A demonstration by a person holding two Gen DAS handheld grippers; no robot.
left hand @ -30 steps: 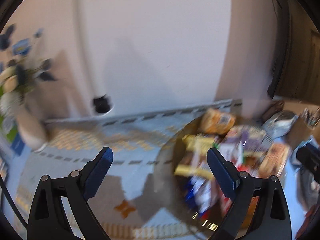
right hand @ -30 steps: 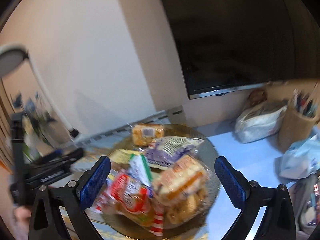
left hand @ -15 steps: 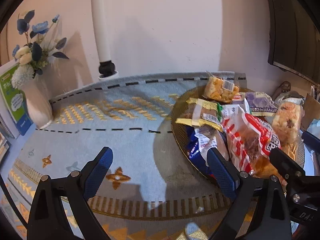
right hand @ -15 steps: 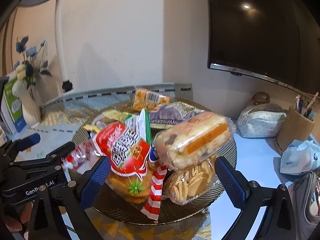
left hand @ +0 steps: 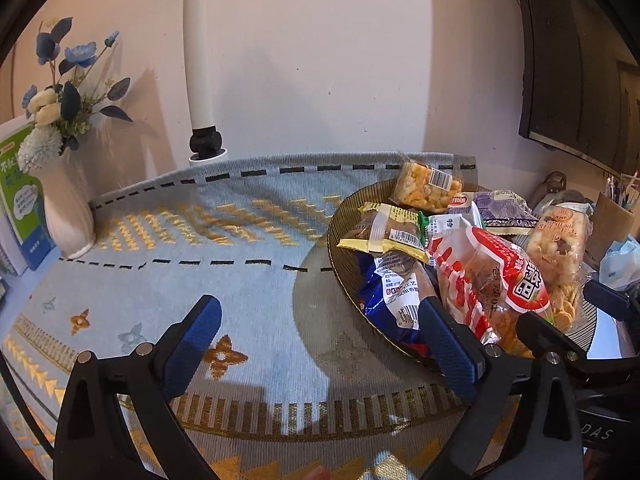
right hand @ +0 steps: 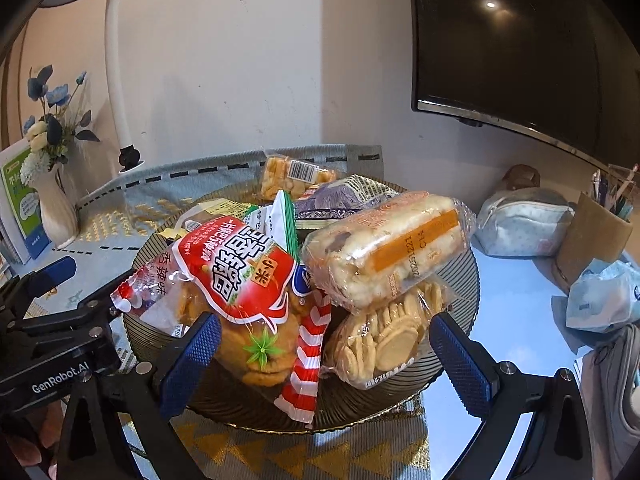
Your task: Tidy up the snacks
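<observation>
Right now both grippers hover low over the table, and both are spread wide with nothing between their blue pads. The left gripper [left hand: 320, 344] hangs above the pale blue patterned table runner [left hand: 200, 248], its right-hand finger just at the near rim of the round dark ribbed plate [left hand: 340, 248]. The right gripper [right hand: 324, 360] faces that same plate head on, its 2 fingers reaching either side of the pile at the near edge, touching no packet that I can see.

All the snacks sit heaped on the plate. Up front lies the red and white packet with large characters [right hand: 224, 276], orange crackers showing through its clear part, and its striped end trails down toward the rim. Beside it, to the right, a clear packet of small round biscuits [right hand: 384, 340] rests on the plate, with a long puffed rice bar in an orange-banded wrapper [right hand: 384, 248] tilted on top of it. Behind those, a purple packet [right hand: 340, 200] and a yellow puffed block with a barcode label [right hand: 296, 174] sit toward the far rim. From the left wrist view, a blue packet [left hand: 388, 296] and a yellow-edged packet with a brown cake inside [left hand: 384, 232] lie along the plate's left side.

Off the plate, a white vase of blue flowers [left hand: 64, 208] stands at the runner's far left corner, and a pale zip pouch [right hand: 520, 220] lies right of the plate, well apart.
</observation>
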